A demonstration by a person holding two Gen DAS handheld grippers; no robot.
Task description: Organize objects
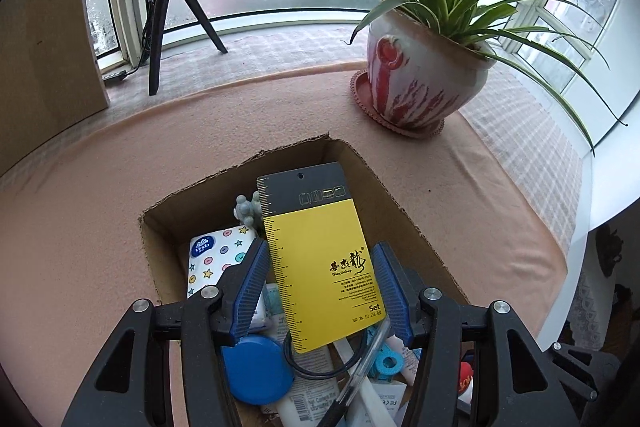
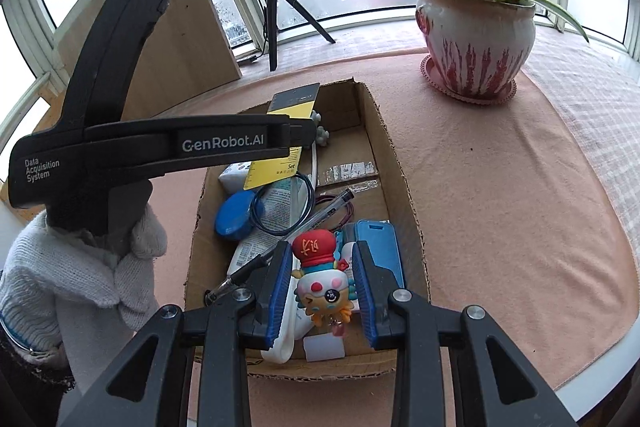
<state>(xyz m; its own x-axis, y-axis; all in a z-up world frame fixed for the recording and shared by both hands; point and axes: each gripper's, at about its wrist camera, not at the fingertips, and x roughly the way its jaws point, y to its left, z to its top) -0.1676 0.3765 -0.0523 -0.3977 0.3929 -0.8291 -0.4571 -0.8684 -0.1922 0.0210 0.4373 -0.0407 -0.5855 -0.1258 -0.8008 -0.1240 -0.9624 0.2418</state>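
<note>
The toy (image 2: 320,291) could slip and drop back into the box (image 2: 380,131). It is round and bumpy, and the pads only squeeze its sides. It hangs over the near end of the box, so a fall would land it on the pen (image 2: 304,223) and the other small things there. The right claw (image 2: 322,247) is partly closed and is grasping the toy between its blue pads.

The yellow card (image 1: 320,255) could twist or slide out. It is thin and flat, and it is pinched only by its two long edges. It is tilted up over the middle of the box, above the blue round lid (image 1: 252,367). The left claw (image 1: 320,245) is about half open and looks clenched on the card.

Past the far end of the box stands a plant pot (image 1: 420,79). A big swing that way could knock it.
</note>
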